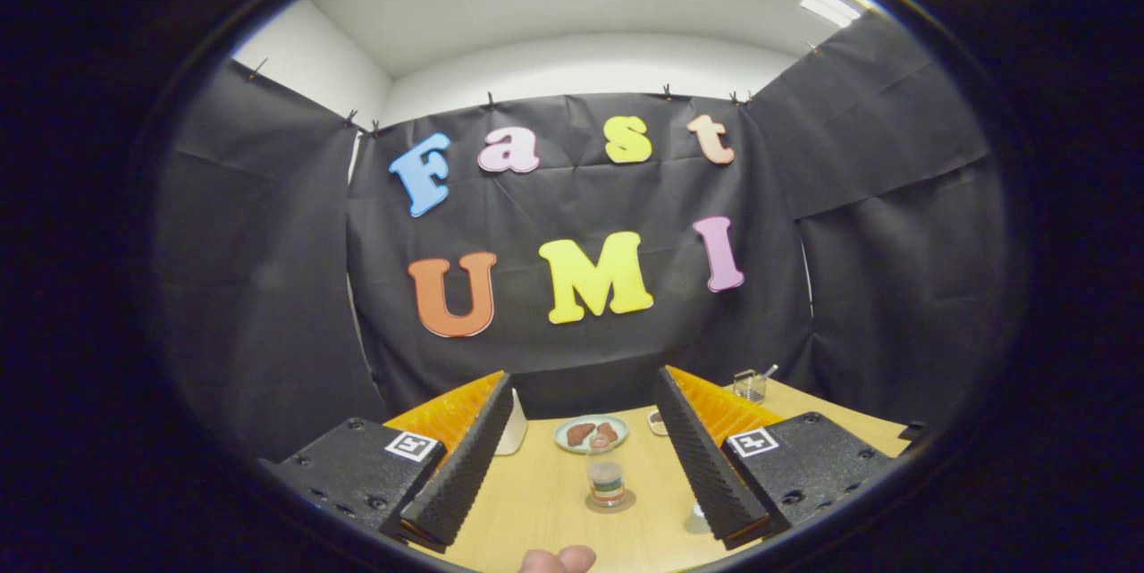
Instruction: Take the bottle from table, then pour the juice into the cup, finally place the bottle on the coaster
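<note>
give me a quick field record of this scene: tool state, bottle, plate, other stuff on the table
tool: open, fingers spread wide, holding nothing
bottle: small clear bottle standing upright on a round coaster, between the fingers and ahead of them
plate: light plate with brown food pieces, beyond the bottle
white object: beside one finger, partly hidden, kind unclear
wire basket: at the far side of the table
table: light wood
fingertip: a person's fingertip at the near edge
cup: cannot identify one for sure
</note>
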### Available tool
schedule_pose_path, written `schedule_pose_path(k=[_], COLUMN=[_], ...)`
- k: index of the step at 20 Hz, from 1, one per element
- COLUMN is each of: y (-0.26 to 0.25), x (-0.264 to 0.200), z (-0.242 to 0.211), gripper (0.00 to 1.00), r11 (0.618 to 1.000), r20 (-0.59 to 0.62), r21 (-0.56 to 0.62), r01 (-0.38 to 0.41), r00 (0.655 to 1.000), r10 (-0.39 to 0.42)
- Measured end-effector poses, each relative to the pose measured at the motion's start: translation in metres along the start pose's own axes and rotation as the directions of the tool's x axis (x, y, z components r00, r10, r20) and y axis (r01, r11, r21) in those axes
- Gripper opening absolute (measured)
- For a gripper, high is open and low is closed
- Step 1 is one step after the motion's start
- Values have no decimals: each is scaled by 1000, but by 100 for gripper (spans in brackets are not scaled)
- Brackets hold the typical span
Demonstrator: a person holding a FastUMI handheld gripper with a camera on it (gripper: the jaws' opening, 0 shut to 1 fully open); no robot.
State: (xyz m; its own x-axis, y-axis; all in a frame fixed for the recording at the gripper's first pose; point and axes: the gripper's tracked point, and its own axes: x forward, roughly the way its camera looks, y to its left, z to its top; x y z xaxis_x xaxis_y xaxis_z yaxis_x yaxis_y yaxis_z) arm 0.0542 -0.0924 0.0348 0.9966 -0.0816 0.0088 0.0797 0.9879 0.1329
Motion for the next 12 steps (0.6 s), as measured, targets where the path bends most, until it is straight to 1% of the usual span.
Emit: schedule_pose_path(k=[5, 12], y=[0, 3], x=[8, 11], z=[-2, 1], gripper=[100, 100], r11=[1000, 998], r20=[-6, -8], r21=[-30, -49], r01=[4, -24], r00=[1000, 1000], r10=[-4, 24])
